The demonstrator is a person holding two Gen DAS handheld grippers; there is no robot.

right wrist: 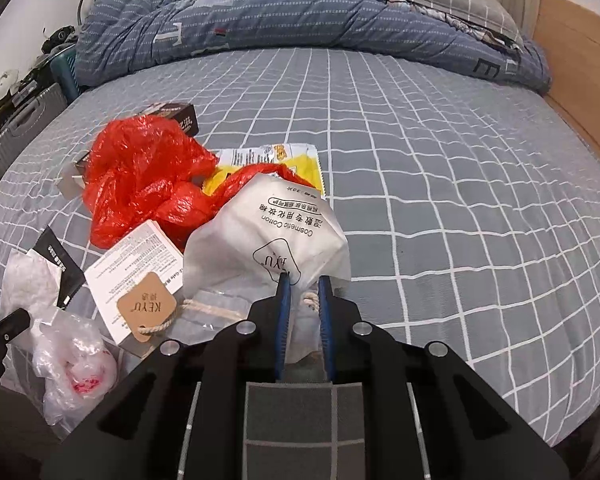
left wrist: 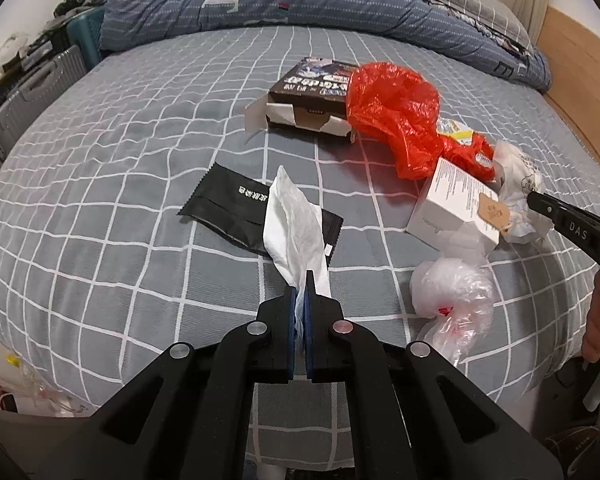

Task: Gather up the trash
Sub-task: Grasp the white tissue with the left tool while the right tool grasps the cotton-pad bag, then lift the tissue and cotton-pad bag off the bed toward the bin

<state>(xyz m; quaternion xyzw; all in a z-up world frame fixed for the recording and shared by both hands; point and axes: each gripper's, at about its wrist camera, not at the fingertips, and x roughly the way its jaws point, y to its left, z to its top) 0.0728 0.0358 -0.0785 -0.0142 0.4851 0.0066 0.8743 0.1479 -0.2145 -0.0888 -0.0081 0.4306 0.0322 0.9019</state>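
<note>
the left gripper (left wrist: pixel 300 280) is pinching a crumpled white paper tissue (left wrist: pixel 296 216) by its lower end, jaws pressed together on it, the rest of the sheet standing up limp above a flat black foil sachet (left wrist: pixel 236 204) lying on the grey checked bedsheet (left wrist: pixel 140 140). the right gripper (right wrist: pixel 304 284) is clamping the gathered neck of a soft white cosmetic-cotton pouch (right wrist: pixel 268 236), near its drawstring. both pieces are looking featherlight and floppy, so they are probably needing only a gentle hold at a bunched part. still lying on the sheet are a crinkly red plastic bag (right wrist: pixel 140 176), a stiff white cardboard box (right wrist: pixel 136 280) and a clear plastic bag wad (left wrist: pixel 452 292), which is likely being slippery.
</note>
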